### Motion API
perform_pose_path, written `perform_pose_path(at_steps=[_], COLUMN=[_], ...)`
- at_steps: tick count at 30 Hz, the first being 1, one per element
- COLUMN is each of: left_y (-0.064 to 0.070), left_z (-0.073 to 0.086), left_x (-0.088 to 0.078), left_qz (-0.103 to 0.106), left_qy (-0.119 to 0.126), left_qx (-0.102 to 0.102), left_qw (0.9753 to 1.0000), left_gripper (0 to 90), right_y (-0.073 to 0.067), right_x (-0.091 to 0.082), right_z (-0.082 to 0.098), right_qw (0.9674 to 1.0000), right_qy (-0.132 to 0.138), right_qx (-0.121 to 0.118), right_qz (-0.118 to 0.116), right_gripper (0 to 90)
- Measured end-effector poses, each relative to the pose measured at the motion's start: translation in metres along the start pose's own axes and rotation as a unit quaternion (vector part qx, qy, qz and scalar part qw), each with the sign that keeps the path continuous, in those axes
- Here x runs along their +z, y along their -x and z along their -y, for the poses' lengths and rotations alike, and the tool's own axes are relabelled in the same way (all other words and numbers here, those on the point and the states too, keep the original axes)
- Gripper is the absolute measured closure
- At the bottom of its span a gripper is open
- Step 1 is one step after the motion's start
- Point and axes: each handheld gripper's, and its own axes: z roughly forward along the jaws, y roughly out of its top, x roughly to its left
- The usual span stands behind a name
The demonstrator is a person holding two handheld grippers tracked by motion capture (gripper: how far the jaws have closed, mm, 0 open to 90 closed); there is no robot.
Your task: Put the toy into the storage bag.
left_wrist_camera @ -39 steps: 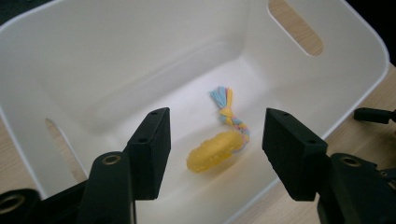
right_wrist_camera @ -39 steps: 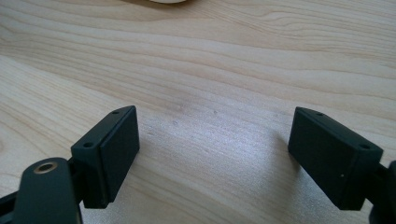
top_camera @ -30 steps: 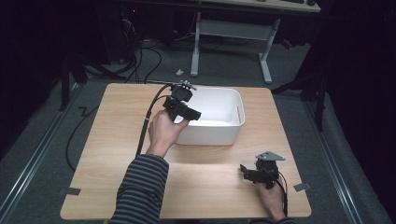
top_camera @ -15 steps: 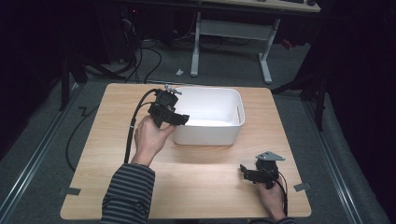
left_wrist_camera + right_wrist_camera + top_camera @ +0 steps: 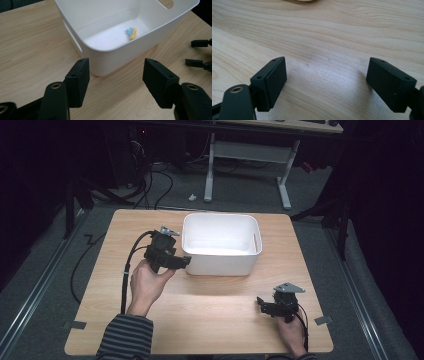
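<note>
The small bits (image 5: 131,32) lie in the tub (image 5: 220,262), and both grippers (image 5: 181,263) (image 5: 262,305) are empty, jaws apart.

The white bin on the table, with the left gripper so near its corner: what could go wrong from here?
1. The left gripper sits at the corner of the white bin, jaws open and empty. A forward move could bump and slide the bin.
2. The small blue and yellow pieces lie deep on the bin's floor near a wall, so the jaws may catch the rim when reaching in.
3. The left gripper's cable trails across the table and might snag.
</note>
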Motion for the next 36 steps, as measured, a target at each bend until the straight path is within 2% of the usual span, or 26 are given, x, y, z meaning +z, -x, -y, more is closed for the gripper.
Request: perform_pose_path(at_steps=[4,8,11,13,15,19,20,23,24,31,32,36], left_y=[-0.004,-0.006,-0.007,-0.009,-0.014,-0.020,-0.022,-0.024,-0.026,-0.035,-0.037,-0.038], left_z=[0.012,0.021,0.030,0.036,0.045,0.054,0.062,0.070,0.077,0.099,0.106,0.120], left_x=[-0.003,-0.002,-0.002,-0.004,-0.005,-0.003,0.000,0.003,0.007,0.013,0.016,0.024], left_qz=[-0.002,0.001,-0.005,-0.003,-0.003,-0.005,-0.002,-0.002,-0.012,-0.017,-0.017,-0.027], left_qy=[0.010,0.011,0.011,0.018,0.023,0.025,0.023,0.020,0.019,0.026,0.029,0.025], left_qx=[-0.010,-0.013,-0.016,-0.018,-0.031,-0.039,-0.049,-0.051,-0.051,-0.076,-0.085,-0.092], left_qw=[0.9999,0.9999,0.9998,0.9997,0.9993,0.9989,0.9985,0.9985,0.9985,0.9966,0.9958,0.9951], left_gripper=[38.9,38.7,38.3,38.2,38.1,38.2,38.2,38.2,38.2,38.0,38.0,38.0], right_y=[0.000,0.000,0.000,0.000,0.000,-0.001,-0.001,0.000,-0.001,0.000,0.000,0.000], right_x=[0.000,0.000,0.000,-0.001,-0.001,0.000,0.000,-0.001,-0.001,-0.001,-0.001,-0.001], right_z=[0.000,0.000,0.000,0.001,0.001,0.000,0.000,0.001,0.001,0.001,0.001,0.001], right_qw=[1.0000,1.0000,1.0000,1.0000,1.0000,1.0000,1.0000,1.0000,1.0000,1.0000,1.0000,1.0000], right_qy=[0.000,0.000,-0.001,0.000,-0.001,0.000,0.000,-0.001,0.000,0.000,0.000,0.000], right_qx=[-0.001,0.000,0.000,0.000,0.000,0.001,0.000,0.000,0.001,-0.002,-0.002,-0.002], right_qz=[-0.001,-0.002,-0.001,0.000,0.000,0.000,-0.001,0.001,0.000,-0.001,0.000,0.000], right_gripper=[16.7,16.7,16.7,16.6,16.7,16.7,16.7,16.7,16.6,16.7,16.6,16.6])
